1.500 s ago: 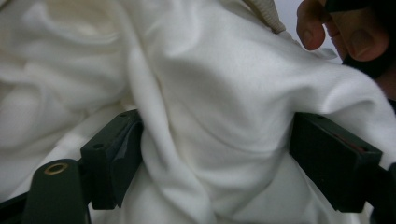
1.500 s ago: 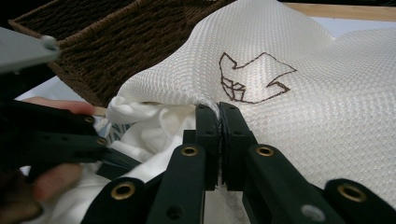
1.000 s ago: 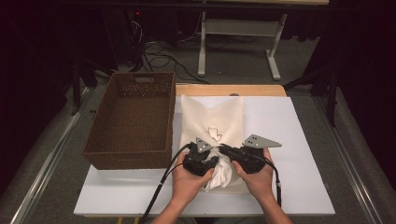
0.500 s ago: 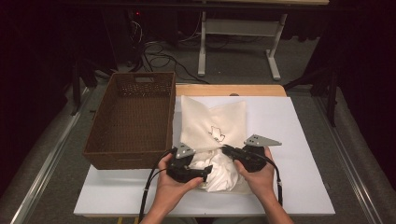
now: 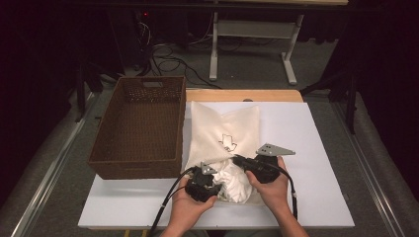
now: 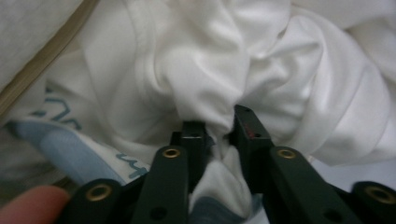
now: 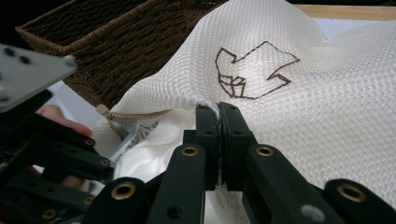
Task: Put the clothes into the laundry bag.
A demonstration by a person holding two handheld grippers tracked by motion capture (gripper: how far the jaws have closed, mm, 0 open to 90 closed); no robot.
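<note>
- Brown wicker basket (image 5: 138, 126) sits at the left of the white table (image 5: 316, 148), just beside the mesh bag.
- Left gripper (image 5: 210, 180) has just been closing; its jaws pinch a fold of the white garment (image 6: 210, 70), which is bunched at the bag's near, open end.
- Cream mesh laundry bag (image 5: 222, 131) with an arrow mark lies flat mid-table.
- Right gripper (image 7: 218, 116) is clamped tight on the bag's edge by the opening, lifting it slightly.
</note>
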